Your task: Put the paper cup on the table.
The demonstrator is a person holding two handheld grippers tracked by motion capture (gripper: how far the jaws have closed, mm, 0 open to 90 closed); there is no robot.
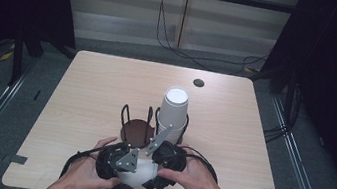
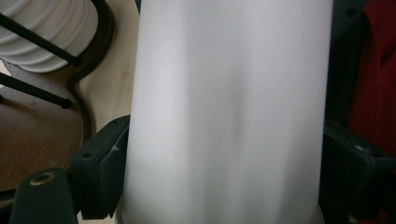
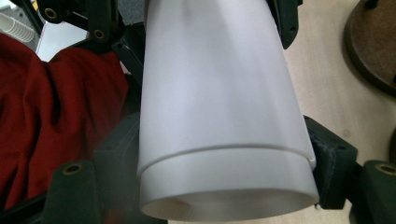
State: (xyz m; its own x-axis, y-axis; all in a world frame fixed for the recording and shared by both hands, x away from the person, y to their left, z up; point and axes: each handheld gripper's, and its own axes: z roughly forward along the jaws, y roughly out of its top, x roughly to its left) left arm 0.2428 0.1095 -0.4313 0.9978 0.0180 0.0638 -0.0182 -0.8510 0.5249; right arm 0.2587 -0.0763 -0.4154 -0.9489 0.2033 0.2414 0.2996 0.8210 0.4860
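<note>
1. Near desk [image 1: 87, 82] edge: left claw [image 1: 118, 160] and right claw [image 1: 166, 162] each clamp the nested white cups [image 3: 219, 121], held sideways.
2. Judgement: separate the outer cup with a straight, gentle pull.
3. Beyond: wire holder [image 1: 134, 125]; upright cup stack [image 1: 173, 108] close behind limits forward travel.

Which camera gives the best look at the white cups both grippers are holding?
The right gripper view: the nested white cups show their seam and open rim. The left gripper view gives a blank wall; the high view, a sliver between hands.
</note>
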